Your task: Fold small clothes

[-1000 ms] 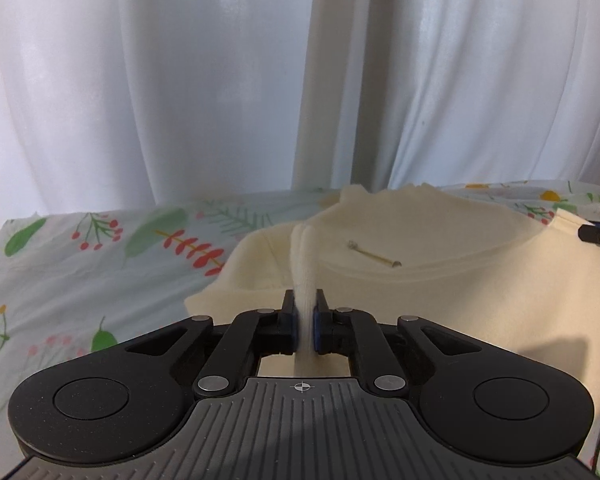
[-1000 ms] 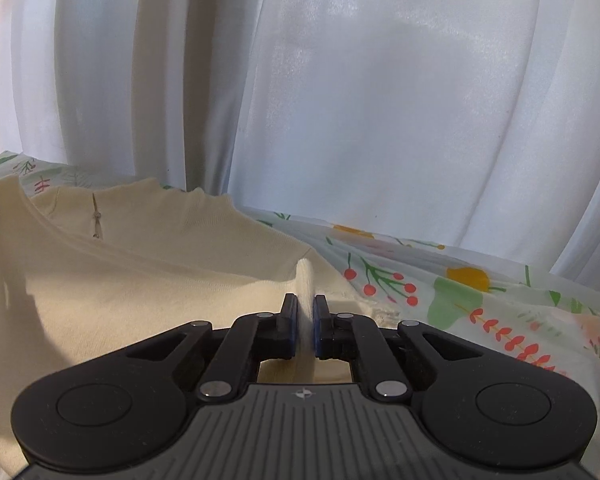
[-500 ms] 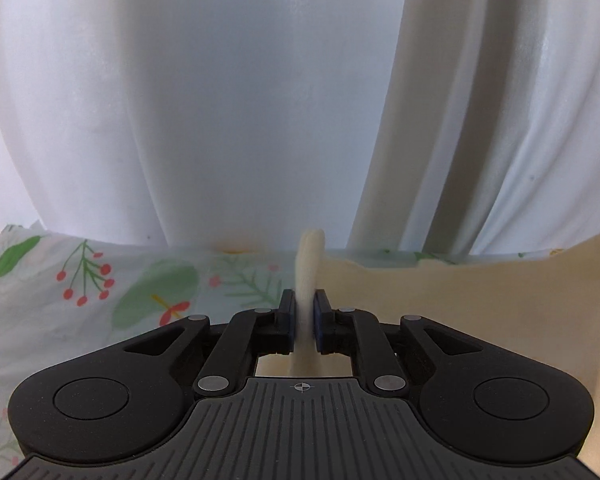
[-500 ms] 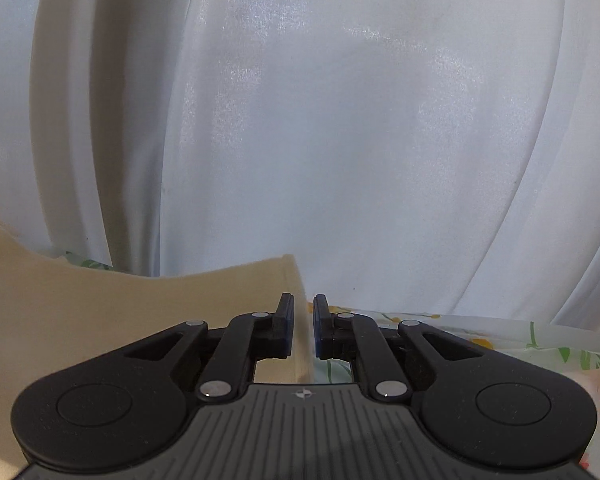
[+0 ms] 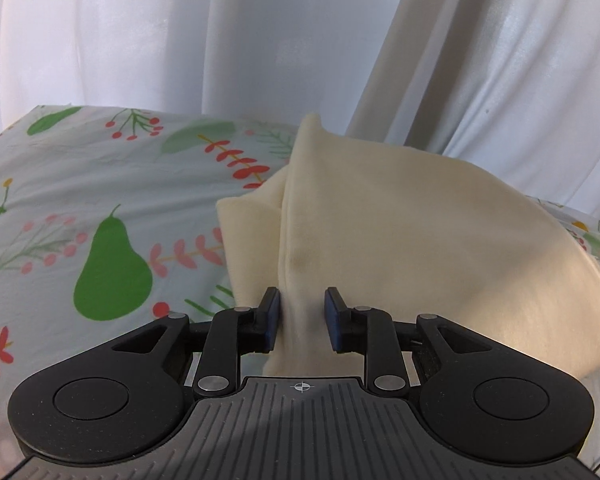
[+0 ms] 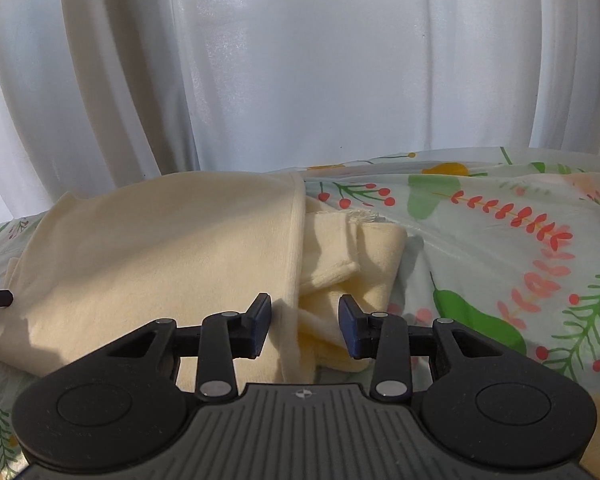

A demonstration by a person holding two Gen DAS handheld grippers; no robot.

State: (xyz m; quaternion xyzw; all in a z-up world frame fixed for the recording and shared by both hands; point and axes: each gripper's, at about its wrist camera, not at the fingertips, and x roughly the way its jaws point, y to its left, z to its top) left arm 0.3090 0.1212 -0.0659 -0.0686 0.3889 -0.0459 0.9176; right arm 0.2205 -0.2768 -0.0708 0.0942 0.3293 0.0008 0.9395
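Two big things fill both views: white curtains (image 6: pixel 300 72) across the back, and below them a floral sheet (image 5: pixel 100 184) with pears and red sprigs, covering what's probably a bed or table, hard to say which from these angles.

Next down in size is the cream garment (image 5: pixel 400 220), some soft fleecy top. It sits toward the far edge of the sheet, close under the curtains, and it's now doubled over on itself. A second ago it lay open with the neckline and a little zip pull showing; half a second ago both corners were up in the air. Now the top layer is draped down over the lower one, and in the right wrist view a ribbed cuff (image 6: pixel 332 240) pokes out from under the folded edge.

Smallest bit: the tongs. Left tongs (image 5: pixel 302 318) were pinched on a ridge of the fabric, and now they're opening, pads apart, the ridge between them and brushing the left-side pad, nothing clamped. Right tongs (image 6: pixel 304 324) same story, opening with the folded edge lying loose between the pads.

So I'd say one fold is basically done and being let go. Sleeve end looks untidy, so probably needs tucking or another fold.
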